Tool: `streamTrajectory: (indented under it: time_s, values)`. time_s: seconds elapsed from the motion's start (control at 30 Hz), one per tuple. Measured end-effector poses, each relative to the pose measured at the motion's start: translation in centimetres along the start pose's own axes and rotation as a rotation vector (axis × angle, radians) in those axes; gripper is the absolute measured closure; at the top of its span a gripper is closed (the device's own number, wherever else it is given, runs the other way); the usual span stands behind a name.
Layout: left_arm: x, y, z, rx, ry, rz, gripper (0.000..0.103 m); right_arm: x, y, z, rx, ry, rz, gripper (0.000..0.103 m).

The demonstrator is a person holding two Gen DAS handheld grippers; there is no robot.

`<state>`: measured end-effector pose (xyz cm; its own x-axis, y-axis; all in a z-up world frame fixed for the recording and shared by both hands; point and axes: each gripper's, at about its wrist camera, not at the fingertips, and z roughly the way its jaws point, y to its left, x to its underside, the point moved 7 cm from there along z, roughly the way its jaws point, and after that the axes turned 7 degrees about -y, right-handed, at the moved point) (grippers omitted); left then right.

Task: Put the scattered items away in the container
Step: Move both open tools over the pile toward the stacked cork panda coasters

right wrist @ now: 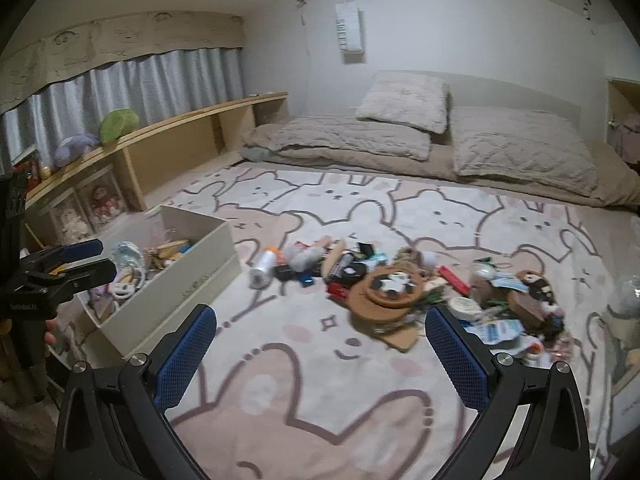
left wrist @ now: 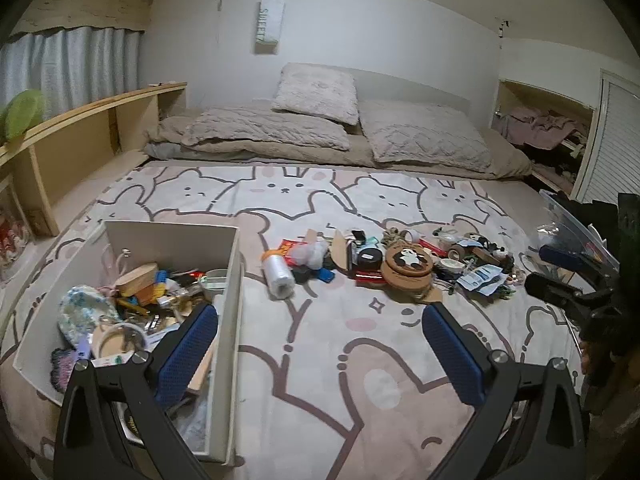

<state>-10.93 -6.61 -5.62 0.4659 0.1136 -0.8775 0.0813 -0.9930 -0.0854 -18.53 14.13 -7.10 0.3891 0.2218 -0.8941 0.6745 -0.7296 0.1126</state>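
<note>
A white open box (left wrist: pixel 234 280) (right wrist: pixel 188 284) sits on the bed at the left, holding several small items. A scattered pile lies mid-bed: a roll of clear plastic bags (left wrist: pixel 279 276) (right wrist: pixel 261 270), a round cork panda coaster (left wrist: pixel 408 261) (right wrist: pixel 390 285), a black round tin (left wrist: pixel 369 258), blue-white packets (left wrist: pixel 480 278) (right wrist: pixel 498 328). My left gripper (left wrist: pixel 320 316) is open and empty, its left finger over the box's right wall. My right gripper (right wrist: pixel 320 320) is open and empty, hovering over the blanket short of the pile.
The bunny-print blanket (left wrist: pixel 320 360) covers the bed. Pillows and a folded quilt (left wrist: pixel 320 128) lie at the back. A wooden shelf (right wrist: pixel 180 136) runs along the left. The other gripper shows at the edge of each view, right (left wrist: pixel 560 276) and left (right wrist: pixel 68 268).
</note>
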Motion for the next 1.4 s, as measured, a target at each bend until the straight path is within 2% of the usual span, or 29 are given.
streamTrajectory:
  time_s: [0.33,0.6,0.7,0.87,1.4]
  values:
    - [0.1,-2.2,2.7,0.049,0.015,0.008,0.0,0.4,-5.6,-1.4,0.075,-0.017,0.061,0.0]
    - [0.7,-3.5,5.3,0.073,0.039,-0.004,0.0,0.8,-8.2,-1.1,0.117,-0.001,0.073,0.0]
    - [1.0,-4.0,6.3,0.079,0.052,-0.002,0.0,1.2,-8.7,-0.4,0.122,0.01,0.081,0.0]
    - [1.9,-5.3,8.5,0.07,0.068,0.055,0.0,1.3,-9.2,0.9,0.118,0.017,0.109,0.0]
    - [3.5,-9.2,15.8,0.183,0.107,0.053,0.0,1.1,-10.9,7.9,0.143,0.085,0.158,0.0]
